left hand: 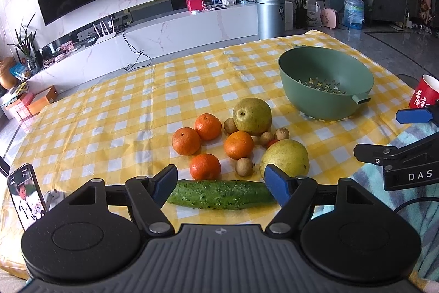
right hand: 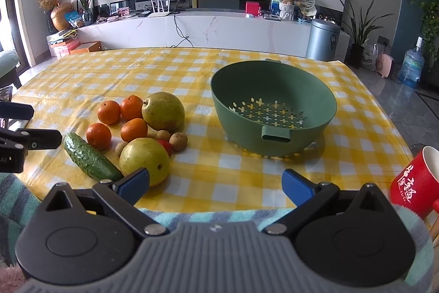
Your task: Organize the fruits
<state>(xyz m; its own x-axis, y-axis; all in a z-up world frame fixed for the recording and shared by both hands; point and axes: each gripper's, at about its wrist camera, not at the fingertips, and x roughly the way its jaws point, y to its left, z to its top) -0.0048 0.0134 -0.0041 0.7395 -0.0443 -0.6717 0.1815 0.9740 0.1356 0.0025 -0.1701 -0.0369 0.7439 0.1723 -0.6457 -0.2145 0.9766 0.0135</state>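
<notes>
- The left tool (left hand: 221,183) is spread wide and holds nothing; the cucumber (left hand: 222,195) lies crosswise just ahead, between its blue fingertips (left hand: 164,181).
- Just past the cucumber sit four tangerines (left hand: 205,166), two pears (left hand: 284,158) and small brown longans (left hand: 244,166), clustered on the checked worktop (left hand: 109,128).
- The right tool (right hand: 216,184) is also spread wide and holds nothing; the near pear (right hand: 144,159) is beside its left finger.
- The green colander (right hand: 274,107) stands ahead of it, well apart from the fruit.
- A red cup (right hand: 414,183) is at its right.
</notes>
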